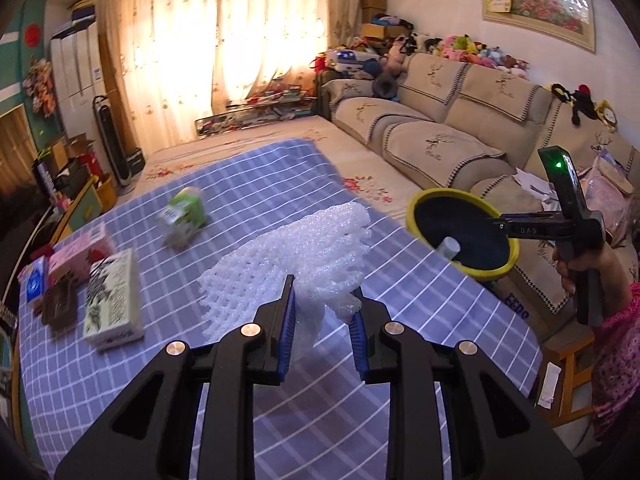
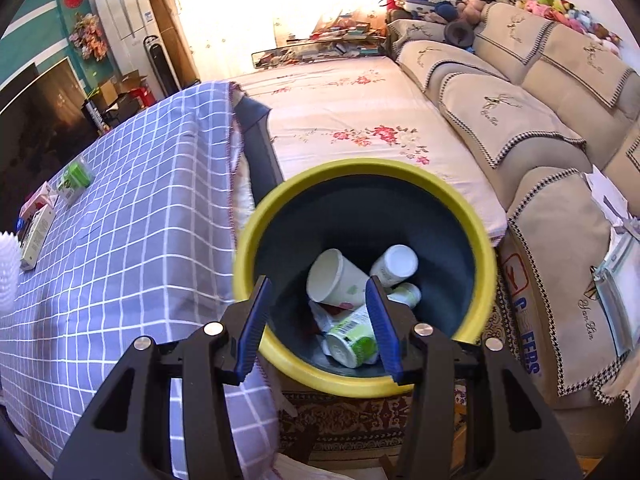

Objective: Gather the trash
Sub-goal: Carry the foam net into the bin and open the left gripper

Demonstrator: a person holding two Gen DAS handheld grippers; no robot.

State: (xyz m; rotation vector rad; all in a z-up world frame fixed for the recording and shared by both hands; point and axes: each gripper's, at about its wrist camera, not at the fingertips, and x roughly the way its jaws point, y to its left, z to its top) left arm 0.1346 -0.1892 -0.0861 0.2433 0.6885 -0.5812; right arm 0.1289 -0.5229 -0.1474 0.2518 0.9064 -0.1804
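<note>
My left gripper (image 1: 324, 286) is shut on a white foam net (image 1: 304, 248), which hangs above the blue checked tablecloth (image 1: 400, 320). The net also shows at the left edge of the right wrist view as a white foam net (image 2: 8, 268). My right gripper (image 2: 318, 280) is shut on the near wall of a yellow-rimmed dark bin (image 2: 360, 168) and holds it tilted beside the table. Inside lie a white paper cup (image 2: 336, 280), a white bottle (image 2: 394, 264) and a green-and-white container (image 2: 352, 340). The left wrist view shows the bin (image 1: 416, 208) to the right of the net, held by a hand (image 1: 580, 268).
A green carton (image 1: 186, 216) lies on its side mid-table. A patterned tissue box (image 1: 114, 300), a pink box (image 1: 80, 252) and a blue pack (image 1: 36, 284) sit at the table's left end. A beige sofa (image 1: 460, 120) runs along the right, behind a flowered cloth (image 2: 360, 120).
</note>
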